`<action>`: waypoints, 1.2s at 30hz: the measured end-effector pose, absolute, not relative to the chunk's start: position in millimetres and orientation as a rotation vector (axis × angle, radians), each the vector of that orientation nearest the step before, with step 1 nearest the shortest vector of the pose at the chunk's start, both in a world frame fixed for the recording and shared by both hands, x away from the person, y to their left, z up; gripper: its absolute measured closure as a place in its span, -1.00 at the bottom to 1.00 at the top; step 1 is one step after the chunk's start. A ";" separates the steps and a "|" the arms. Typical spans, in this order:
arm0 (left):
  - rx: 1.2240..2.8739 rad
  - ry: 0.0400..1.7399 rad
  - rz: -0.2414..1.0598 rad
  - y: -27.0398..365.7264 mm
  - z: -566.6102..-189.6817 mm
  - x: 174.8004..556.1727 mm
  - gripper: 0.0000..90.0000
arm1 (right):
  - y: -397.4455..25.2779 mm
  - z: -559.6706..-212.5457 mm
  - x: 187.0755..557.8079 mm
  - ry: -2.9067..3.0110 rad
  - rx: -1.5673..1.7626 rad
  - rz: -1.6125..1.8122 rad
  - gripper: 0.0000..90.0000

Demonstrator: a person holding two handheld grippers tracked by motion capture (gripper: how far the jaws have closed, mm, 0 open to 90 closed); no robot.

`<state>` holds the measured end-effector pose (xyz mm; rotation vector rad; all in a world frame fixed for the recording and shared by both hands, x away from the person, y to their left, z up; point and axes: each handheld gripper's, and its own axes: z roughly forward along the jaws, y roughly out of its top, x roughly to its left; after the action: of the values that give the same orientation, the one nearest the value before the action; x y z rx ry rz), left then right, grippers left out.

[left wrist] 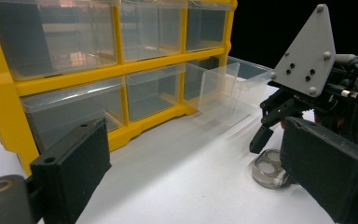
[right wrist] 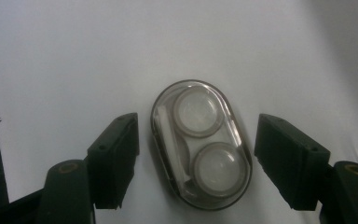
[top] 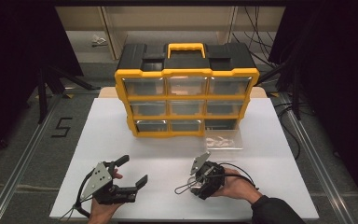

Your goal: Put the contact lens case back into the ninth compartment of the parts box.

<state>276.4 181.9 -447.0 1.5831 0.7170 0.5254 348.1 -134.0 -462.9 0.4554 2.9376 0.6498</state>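
Now | right hand-held gripper (right wrist: pixel 196 158) released, straddling oval clear-plastic case (right wrist: pixel 200 144) | left hand-held gripper (left wrist: pixel 205 172) released

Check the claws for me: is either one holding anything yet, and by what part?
Nothing is held. The right claw is open, its jaws either side of the clear oval case without touching it. The left claw is open.

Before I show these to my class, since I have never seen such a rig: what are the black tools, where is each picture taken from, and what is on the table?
A person holds a hand-held gripper in each hand: the left gripper and the right gripper, both open. One picture looks down from above; the others ride on each gripper. On the white table stands a yellow drawer cabinet, with one clear drawer pulled out beside it. A small clear oval case lies between the right gripper's jaws, not yet gripped.
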 end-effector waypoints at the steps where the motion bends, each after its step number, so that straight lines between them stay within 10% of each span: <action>1: 1.583 0.717 0.525 181.9 -447.0 276.4 -0.82 | -133.3 -463.3 348.7 2.937 0.446 0.648 -0.26; 36: 1.585 0.715 0.535 182.5 -446.8 275.5 -0.82 | -135.3 -462.2 347.9 2.973 0.454 0.636 0.10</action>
<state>275.5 182.5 -446.8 1.5849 0.7151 0.5349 347.9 -135.3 -462.2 0.4541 2.9734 0.6365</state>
